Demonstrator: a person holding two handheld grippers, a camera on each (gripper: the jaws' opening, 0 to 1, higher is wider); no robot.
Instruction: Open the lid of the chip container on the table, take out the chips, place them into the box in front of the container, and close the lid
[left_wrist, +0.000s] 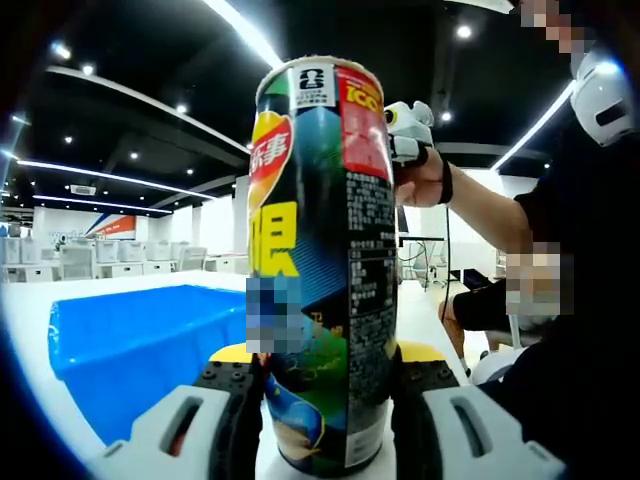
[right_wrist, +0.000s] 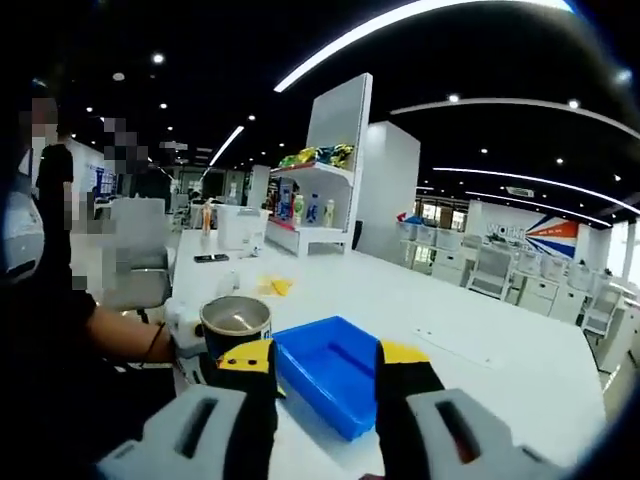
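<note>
Chips step in hand, lid apparently off: left gripper (left_wrist: 325, 400) clamped on tall dark printed chip can (left_wrist: 320, 260), held upright beside shallow blue plastic box (right_wrist: 335, 372) on white table (right_wrist: 480, 340). Right gripper (right_wrist: 325, 385) held above, jaws apart and empty. Next: reach into can mouth for chips.

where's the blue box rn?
On the white table: in the right gripper view the blue box sits just right of the chip container; in the left gripper view it lies left of the container.
</note>
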